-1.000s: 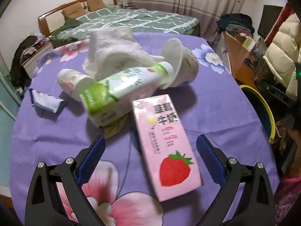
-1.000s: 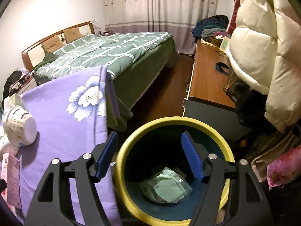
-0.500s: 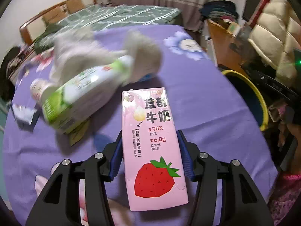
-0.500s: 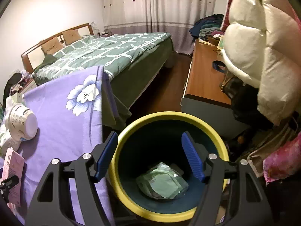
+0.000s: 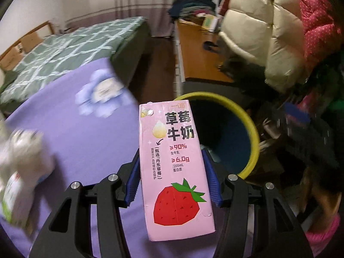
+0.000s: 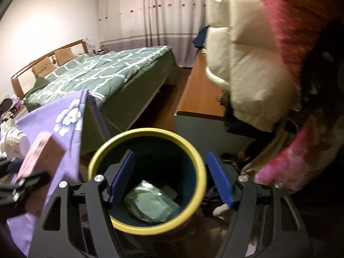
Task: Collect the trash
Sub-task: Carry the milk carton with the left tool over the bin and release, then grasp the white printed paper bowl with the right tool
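The left gripper point(image 5: 172, 178) is clamped on a pink strawberry milk carton point(image 5: 175, 169), held above the purple tablecloth point(image 5: 71, 133) beside a yellow-rimmed bin point(image 5: 253, 133). The right gripper point(image 6: 171, 178) hangs over that bin, jaws spread apart and empty — green wrapping point(image 6: 150, 203) lies inside.

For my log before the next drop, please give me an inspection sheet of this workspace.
Surface: purple flowered tablecloth, partly blurred.
Job's things: strawberry milk carton held in the air near the yellow-rimmed bin; green wrapper inside the bin.
Clutter: paper cup and blurred bottle on the cloth.
Grippers: left claw shut on the carton; right claw open above the bin.
Cables: nothing seen.
Surroundings: green bed, white puffer coat.
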The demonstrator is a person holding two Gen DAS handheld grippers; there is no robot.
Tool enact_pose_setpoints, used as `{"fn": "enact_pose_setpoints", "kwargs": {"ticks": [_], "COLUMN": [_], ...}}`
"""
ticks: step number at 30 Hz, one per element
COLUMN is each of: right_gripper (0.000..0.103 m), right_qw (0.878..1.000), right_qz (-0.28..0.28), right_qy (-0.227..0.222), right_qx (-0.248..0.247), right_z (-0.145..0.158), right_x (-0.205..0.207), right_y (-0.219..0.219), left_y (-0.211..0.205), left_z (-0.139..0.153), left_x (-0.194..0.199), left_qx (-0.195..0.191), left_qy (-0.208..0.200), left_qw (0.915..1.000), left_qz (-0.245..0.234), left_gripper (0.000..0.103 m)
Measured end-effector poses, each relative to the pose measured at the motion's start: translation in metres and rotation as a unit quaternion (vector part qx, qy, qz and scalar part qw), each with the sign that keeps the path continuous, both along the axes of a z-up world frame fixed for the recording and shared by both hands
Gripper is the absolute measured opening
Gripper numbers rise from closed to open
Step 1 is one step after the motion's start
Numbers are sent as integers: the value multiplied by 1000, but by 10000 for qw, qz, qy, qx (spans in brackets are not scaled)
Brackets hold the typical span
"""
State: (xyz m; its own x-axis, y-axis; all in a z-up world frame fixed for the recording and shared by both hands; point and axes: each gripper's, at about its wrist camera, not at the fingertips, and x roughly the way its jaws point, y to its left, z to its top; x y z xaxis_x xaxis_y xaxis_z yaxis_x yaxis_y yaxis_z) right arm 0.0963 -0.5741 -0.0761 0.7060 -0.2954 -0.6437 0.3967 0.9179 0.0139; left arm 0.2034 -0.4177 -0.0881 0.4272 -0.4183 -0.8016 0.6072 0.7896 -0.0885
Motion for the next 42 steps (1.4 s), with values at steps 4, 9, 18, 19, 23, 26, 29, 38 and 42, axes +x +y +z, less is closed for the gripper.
{"fn": "enact_pose_setpoints", "kwargs": {"ticks": [4, 9, 18, 19, 23, 26, 29, 38, 42], "right_gripper": [67, 67, 67, 68, 68, 68, 68, 71, 75], "right_qw": [9999, 9995, 9996, 9994, 9976, 9949, 9908, 9743, 9738], "right_qz": [-127, -206, 201, 272, 676, 995, 1329, 2159, 2185], "right_qy": [88, 218, 187, 172, 95, 20, -40, -17, 103], "right_qx": [37, 40, 101, 103, 120, 184, 264, 638, 622], "right_z": [-6, -13, -7, -5, 4, 11, 18, 26, 23], "right_x": [-5, -5, 8, 11, 27, 39, 52, 99, 125], "right_y": [-9, -9, 32, 41, 86, 122, 160, 270, 299], "left_y": [-44, -59, 55, 69, 148, 207, 256, 349, 372], "left_z": [-3, 1, 46, 49, 68, 78, 82, 75, 67], "left_x": [23, 37, 5, 2, -19, -36, -48, -67, -68], "left_qx": [-171, -237, -582, -591, -602, -512, -405, -379, -465], "left_qy": [87, -199, -625, -675, -998, -1262, -1413, -1491, -1403], "left_qw": [9996, 9995, 9953, 9944, 9869, 9778, 9695, 9564, 9560], "left_qz": [-205, -49, 466, 553, 1112, 1595, 1963, 2483, 2535], "left_gripper": [55, 90, 90, 90, 91, 92, 92, 93, 93]}}
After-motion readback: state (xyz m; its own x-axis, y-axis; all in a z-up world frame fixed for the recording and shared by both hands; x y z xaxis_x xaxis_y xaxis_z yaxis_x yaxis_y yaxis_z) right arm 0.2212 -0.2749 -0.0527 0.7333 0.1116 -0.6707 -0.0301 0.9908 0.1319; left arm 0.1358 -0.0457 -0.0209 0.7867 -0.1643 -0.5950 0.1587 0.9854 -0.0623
